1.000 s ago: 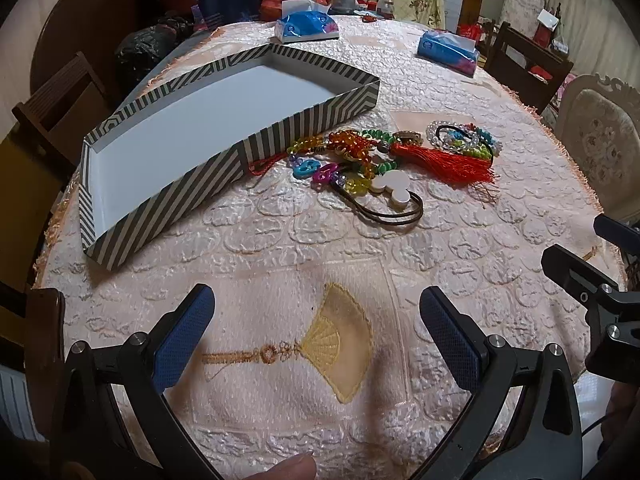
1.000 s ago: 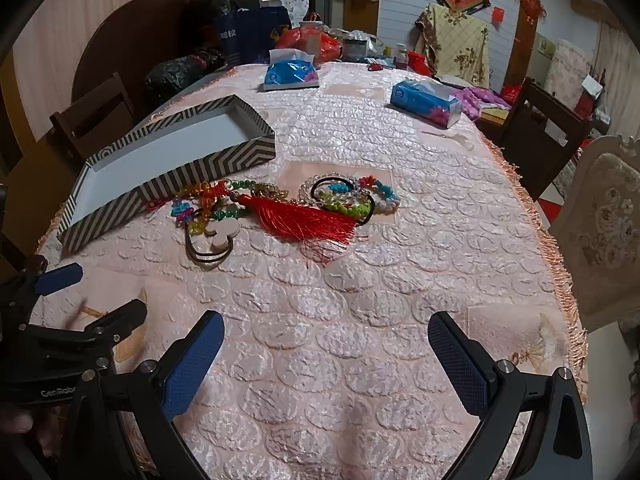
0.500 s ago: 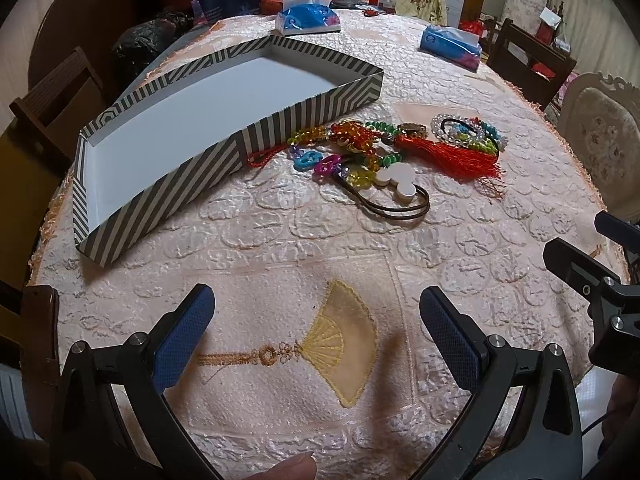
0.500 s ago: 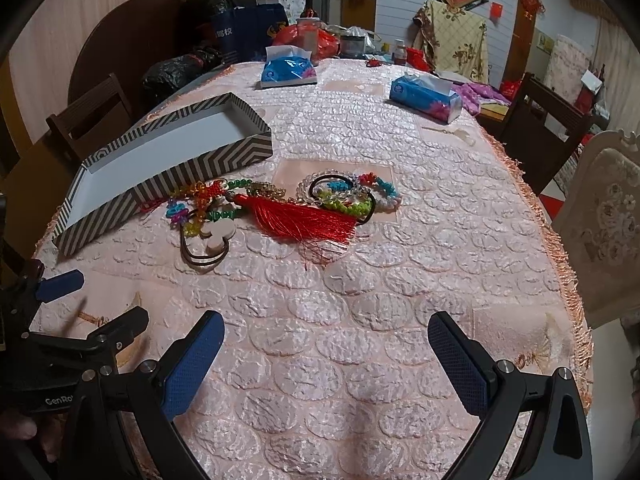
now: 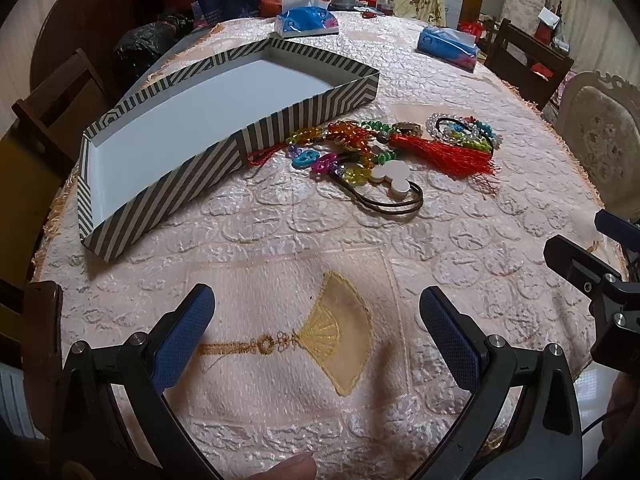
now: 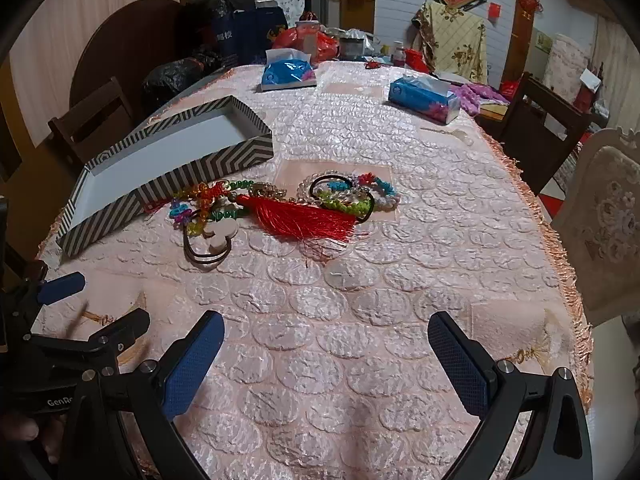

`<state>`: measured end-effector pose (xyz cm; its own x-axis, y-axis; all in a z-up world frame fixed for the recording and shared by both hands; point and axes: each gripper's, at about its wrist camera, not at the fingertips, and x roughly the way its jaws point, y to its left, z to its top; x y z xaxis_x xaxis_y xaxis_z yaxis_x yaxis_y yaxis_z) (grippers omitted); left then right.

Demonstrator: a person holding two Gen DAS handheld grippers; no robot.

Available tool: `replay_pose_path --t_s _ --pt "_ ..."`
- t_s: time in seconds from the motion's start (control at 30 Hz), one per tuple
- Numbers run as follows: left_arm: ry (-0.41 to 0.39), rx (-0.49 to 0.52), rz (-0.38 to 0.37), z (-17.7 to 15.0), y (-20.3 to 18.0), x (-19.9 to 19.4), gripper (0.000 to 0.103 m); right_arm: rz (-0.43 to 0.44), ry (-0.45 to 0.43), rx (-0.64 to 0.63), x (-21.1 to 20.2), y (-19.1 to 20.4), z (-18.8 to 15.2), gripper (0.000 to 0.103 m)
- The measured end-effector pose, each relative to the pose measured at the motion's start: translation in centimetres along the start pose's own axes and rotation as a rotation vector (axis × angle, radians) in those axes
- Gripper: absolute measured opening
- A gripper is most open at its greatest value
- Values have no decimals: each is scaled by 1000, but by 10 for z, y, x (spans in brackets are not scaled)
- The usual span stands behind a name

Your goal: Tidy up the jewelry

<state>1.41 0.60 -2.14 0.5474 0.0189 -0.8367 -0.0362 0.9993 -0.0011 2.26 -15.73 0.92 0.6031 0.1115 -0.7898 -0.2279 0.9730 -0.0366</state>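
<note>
Left gripper point(image 5: 316, 320) and right gripper point(image 6: 326, 344) both gape wide, empty, above the tablecloth point(image 6: 360, 300). Jewelry pile point(image 6: 280, 204) lies just beside the striped box point(image 5: 192, 176).

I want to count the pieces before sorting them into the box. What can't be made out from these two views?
- Jewelry pile: strands overlap in both views, so a piece count is unsure.
- Bracelets: the red tassel covers their near edge in the right wrist view.
- Box: its near wall hides part of the floor in both views.
- Small things at the table's far end: too small to name.
</note>
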Motion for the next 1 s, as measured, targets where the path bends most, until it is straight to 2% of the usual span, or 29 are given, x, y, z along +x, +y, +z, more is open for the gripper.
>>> replay_pose_path --t_s 1.0 --pt "-83 19 15 -16 -7 -51 103 -5 -77 -15 -52 7 -17 101"
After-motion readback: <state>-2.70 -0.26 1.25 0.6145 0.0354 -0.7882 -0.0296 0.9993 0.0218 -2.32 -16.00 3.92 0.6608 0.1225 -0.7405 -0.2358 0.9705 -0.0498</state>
